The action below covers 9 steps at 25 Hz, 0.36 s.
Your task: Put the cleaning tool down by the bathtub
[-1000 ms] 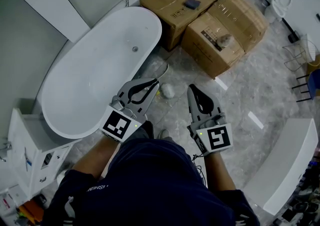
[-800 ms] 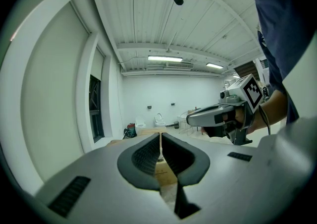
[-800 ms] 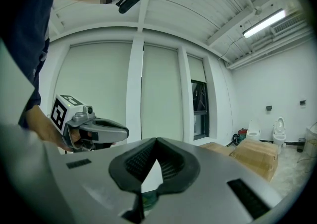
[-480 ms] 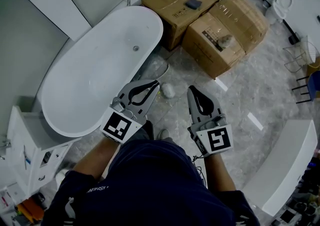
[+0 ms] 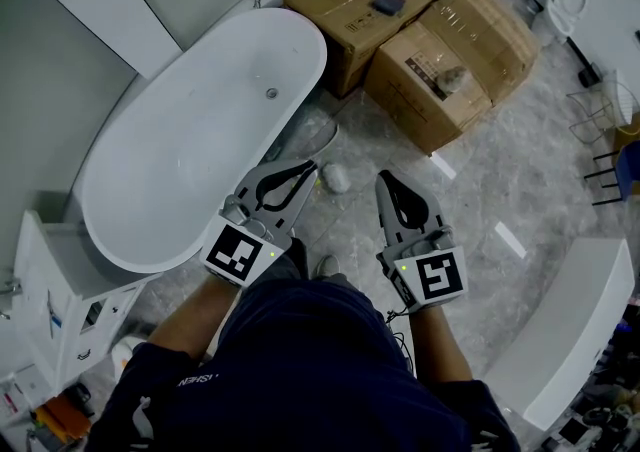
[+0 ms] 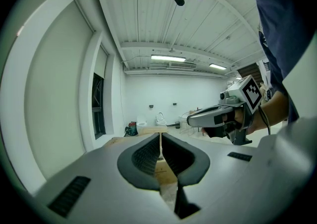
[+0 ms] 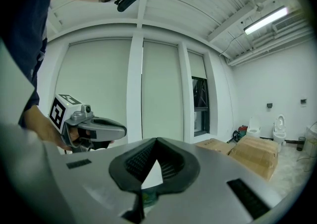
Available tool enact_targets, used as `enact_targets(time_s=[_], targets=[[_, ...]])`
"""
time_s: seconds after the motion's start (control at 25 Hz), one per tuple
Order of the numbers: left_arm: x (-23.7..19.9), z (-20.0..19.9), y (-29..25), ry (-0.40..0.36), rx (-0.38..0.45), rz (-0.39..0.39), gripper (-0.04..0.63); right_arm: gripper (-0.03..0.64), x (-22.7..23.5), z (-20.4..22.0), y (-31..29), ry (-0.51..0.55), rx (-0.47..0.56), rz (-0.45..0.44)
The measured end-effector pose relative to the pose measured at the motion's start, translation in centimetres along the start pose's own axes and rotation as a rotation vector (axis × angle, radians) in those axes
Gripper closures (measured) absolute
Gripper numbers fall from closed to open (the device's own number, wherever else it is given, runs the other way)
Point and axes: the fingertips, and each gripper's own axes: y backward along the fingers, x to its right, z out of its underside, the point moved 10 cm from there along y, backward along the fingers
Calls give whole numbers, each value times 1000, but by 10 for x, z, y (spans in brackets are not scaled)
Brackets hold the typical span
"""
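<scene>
Underfoot, the grey marbled floor [image 5: 480, 170] runs from a white bathtub [image 5: 180, 140] along its left side to two cardboard boxes [image 5: 440, 60] at the far edge, with toilets [image 5: 560, 5] in the far right corner. The left tongs [image 5: 312, 166] and right tongs [image 5: 383, 178] are both pressed together and empty, side by side above the floor. A small pale cleaning tool [image 5: 335, 178] lies on the floor beside the bathtub, between the two tips.
</scene>
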Motion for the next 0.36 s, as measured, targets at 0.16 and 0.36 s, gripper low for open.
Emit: enact_targets(time_s=[0.16, 0.36], targets=[[0, 2, 1, 2, -1, -2, 557, 614, -1, 1, -1, 1, -5, -5], [-10, 5, -1, 6, -9, -1, 557, 614, 0, 2, -12, -5, -9, -8]])
